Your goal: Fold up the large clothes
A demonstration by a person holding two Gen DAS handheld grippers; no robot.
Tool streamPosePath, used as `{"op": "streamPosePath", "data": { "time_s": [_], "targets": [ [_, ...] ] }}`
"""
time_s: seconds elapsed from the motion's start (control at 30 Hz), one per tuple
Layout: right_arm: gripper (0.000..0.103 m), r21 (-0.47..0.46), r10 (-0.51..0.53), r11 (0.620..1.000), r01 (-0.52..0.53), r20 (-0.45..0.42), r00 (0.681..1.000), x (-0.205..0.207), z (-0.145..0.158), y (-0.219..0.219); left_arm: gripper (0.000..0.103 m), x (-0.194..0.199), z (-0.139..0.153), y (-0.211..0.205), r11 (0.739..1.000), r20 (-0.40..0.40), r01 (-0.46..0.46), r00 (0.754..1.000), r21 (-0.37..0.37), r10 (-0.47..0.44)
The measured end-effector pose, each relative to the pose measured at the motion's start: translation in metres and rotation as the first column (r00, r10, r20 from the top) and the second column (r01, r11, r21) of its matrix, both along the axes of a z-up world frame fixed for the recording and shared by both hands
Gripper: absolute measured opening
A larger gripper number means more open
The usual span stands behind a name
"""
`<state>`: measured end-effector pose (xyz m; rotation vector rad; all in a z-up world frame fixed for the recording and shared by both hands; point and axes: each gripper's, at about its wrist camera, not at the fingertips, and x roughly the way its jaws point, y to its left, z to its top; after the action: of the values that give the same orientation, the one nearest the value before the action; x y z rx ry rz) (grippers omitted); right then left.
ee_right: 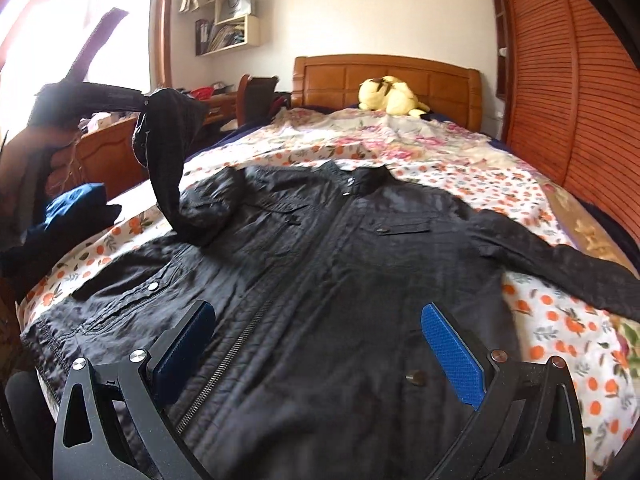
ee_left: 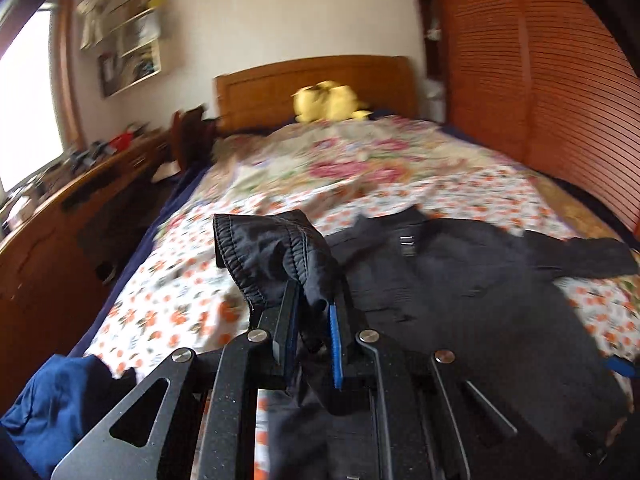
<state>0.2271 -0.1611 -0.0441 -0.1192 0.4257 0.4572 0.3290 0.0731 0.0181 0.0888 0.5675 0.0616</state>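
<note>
On the bed (ee_right: 460, 168), across its flowered cover, we are looking at the black jacket (ee_right: 340, 248) lying front-up, zipper running down its middle and collar pointing toward the wooden headboard (ee_right: 384, 76). One sleeve is stretching flat toward the louvered wardrobe (ee_right: 568, 80) side; the other sleeve (ee_right: 168, 168) is rising off the cover — we are holding it up by its cuff (ee_left: 264, 252). Our left gripper (ee_left: 314, 312) is clenching that cuff, the cloth bunching between its blue pads, raised above the bed. Our right gripper (ee_right: 318, 350) is hanging over the jacket's lower front with its jaws spread wide, gripping nothing, one pad on each side of the zipper. A yellow plush toy (ee_right: 390, 96) is sitting against the headboard, and blue cloth (ee_right: 76, 208) is lying at the bed's near left edge — well apart from the jacket's body.
</note>
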Motion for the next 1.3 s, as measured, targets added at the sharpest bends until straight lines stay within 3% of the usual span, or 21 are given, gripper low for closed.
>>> {"op": "streamPosePath", "data": {
  "time_s": [0.2,0.4,0.53,0.7,0.77,0.8,1.3],
  "targets": [
    [0.103,0.002,-0.039,0.999,0.039,0.006,0.999,-0.012,0.0,-0.017,0.014,-0.025,0.001,-0.054,0.996,0.012,0.091,0.996,0.006,-0.091],
    [0.103,-0.009,-0.063,0.998,0.063,-0.003,0.998,-0.019,-0.002,-0.024,0.017,-0.048,-0.015,-0.072,0.992,0.0,0.118,0.993,0.047,-0.118],
    [0.103,-0.024,-0.067,0.998,0.066,-0.008,0.998,-0.02,-0.005,-0.022,0.042,-0.07,-0.026,-0.065,0.991,0.019,0.131,0.991,-0.004,-0.13],
    [0.103,-0.049,-0.062,0.997,0.061,-0.024,0.998,-0.02,-0.009,-0.015,0.049,-0.098,-0.038,-0.055,0.989,0.015,0.147,0.989,-0.032,-0.147],
    [0.103,-0.053,-0.058,0.997,0.057,-0.028,0.998,-0.021,-0.009,-0.013,0.073,-0.108,-0.044,-0.048,0.987,0.018,0.15,0.989,-0.052,-0.149],
    [0.103,-0.053,-0.055,0.997,0.054,-0.029,0.998,-0.021,-0.009,-0.011,0.078,-0.114,-0.047,-0.044,0.987,0.027,0.147,0.989,-0.058,-0.145],
    [0.103,-0.103,0.07,0.992,-0.075,-0.051,0.996,-0.015,0.004,0.045,0.079,-0.167,-0.07,0.01,0.994,0.082,0.046,0.996,-0.096,-0.038]
  ]
}}
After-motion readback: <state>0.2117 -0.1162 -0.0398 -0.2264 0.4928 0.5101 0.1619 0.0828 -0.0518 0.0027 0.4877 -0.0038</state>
